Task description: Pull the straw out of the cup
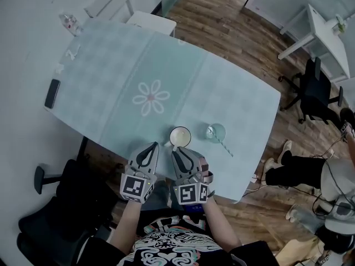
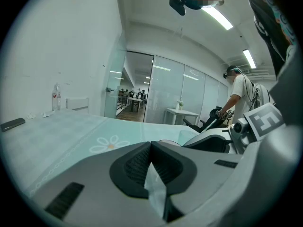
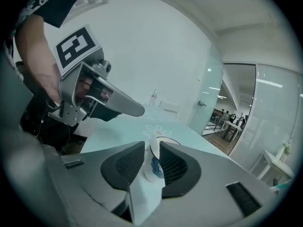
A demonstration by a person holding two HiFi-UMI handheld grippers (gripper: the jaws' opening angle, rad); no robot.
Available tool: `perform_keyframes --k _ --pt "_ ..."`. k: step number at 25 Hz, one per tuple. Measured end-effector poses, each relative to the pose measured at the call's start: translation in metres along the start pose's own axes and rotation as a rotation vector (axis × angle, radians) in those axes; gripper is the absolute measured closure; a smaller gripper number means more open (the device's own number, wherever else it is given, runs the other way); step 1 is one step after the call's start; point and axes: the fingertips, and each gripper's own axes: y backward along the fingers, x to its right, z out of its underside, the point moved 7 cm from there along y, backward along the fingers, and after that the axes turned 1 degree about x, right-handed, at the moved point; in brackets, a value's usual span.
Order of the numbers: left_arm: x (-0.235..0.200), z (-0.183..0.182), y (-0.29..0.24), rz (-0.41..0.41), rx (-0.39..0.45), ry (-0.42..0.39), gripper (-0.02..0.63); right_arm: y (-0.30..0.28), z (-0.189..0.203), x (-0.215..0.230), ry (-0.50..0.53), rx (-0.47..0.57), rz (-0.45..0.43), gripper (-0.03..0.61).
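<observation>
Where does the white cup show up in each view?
Head view: white cup low centre, at the tip of the right gripper.
Left gripper view: only its rim peeks over the jaws.
Right gripper view: rim just beyond the jaws, handle between them.
Shared landmark: the daisy print.

The tablecloth (image 1: 105, 65) is pale teal, checked, with a white daisy (image 1: 150, 97) — mug (image 1: 180, 136) white, straw (image 1: 223, 144) teal, phone (image 1: 52, 93) black.

white cup (image 1: 180, 136): 1 | clear cup (image 1: 216, 132): 1 | straw (image 1: 224, 145): 1 | phone (image 1: 52, 93): 1 | bottle (image 1: 69, 24): 1 | tongs: 2, left tongs (image 1: 153, 145) and right tongs (image 1: 174, 150) | surface (image 1: 111, 76): 1
</observation>
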Motion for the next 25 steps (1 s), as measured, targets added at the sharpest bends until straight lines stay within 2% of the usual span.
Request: perform_keyframes --k 10,16,25 --pt "-0.004 -0.003 -0.005 -0.012 -0.007 0.004 0.611 -0.016 -0.005 0.005 -0.018 -0.01 0.01 0.5" --pt "-0.004 0.001 -0.006 -0.008 -0.007 0.0 0.611 -0.014 -0.005 0.007 -0.032 0.02 0.032 0.508" --pt "-0.005 0.004 -0.009 -0.008 -0.018 0.009 0.611 -0.01 -0.003 0.029 -0.232 0.044 0.067 0.514"
